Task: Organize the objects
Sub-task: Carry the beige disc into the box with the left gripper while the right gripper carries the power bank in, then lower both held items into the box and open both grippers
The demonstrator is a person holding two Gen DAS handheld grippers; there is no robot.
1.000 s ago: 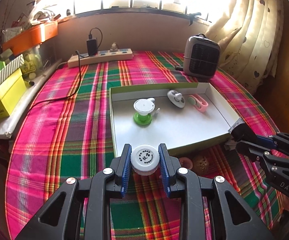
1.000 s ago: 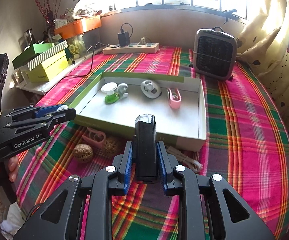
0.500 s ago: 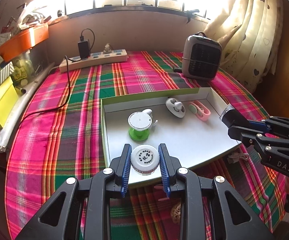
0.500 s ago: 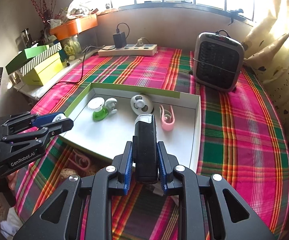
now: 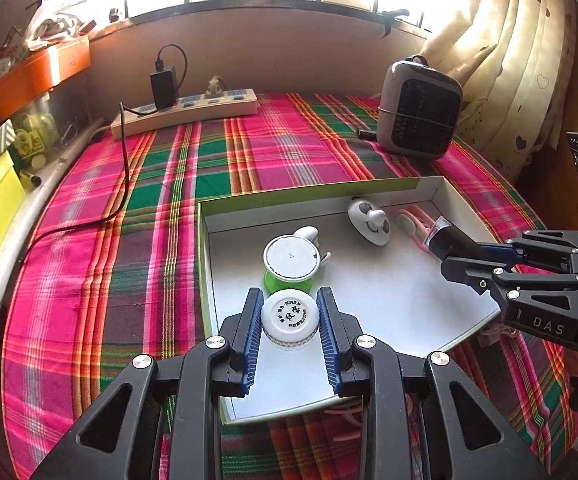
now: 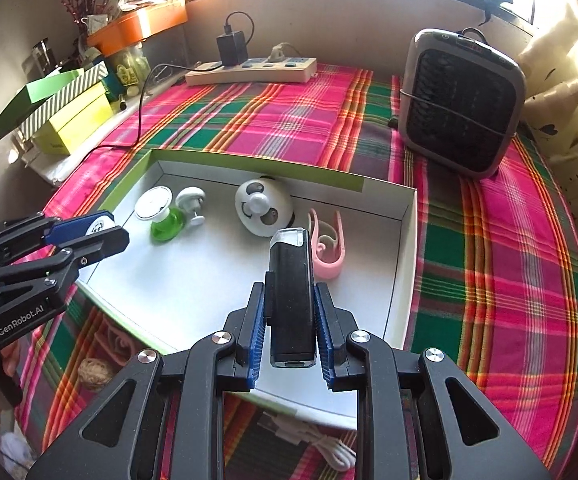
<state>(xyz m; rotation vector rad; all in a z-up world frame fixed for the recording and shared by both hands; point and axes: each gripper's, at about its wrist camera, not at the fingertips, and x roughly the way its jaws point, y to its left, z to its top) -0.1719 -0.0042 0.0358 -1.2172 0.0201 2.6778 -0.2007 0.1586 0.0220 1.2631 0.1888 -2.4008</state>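
My left gripper [image 5: 289, 322] is shut on a small white round jar [image 5: 289, 320], held over the near left part of the shallow white box [image 5: 389, 304]. My right gripper [image 6: 291, 322] is shut on a black rectangular device with a clear tip [image 6: 291, 296], held above the box [image 6: 193, 280] near its right side. In the box lie a green-and-white spool [image 5: 289, 266], a white panda-face fan [image 5: 369, 224] and a pink clip [image 6: 327, 248]. Each gripper shows in the other's view, the right gripper [image 5: 485, 256] and the left gripper [image 6: 85, 236].
A grey heater [image 6: 461, 104] stands at the back right and a power strip with a charger [image 5: 185, 110] along the wall. Yellow and green boxes [image 6: 69, 108] sit at the left edge. A brown ball [image 6: 93, 372], pink clips and a white cable [image 6: 329, 452] lie on the plaid cloth [image 5: 101, 264] before the box.
Both grippers have moved forward from the cloth in front of the box to over its inside, still holding the jar and the black device.
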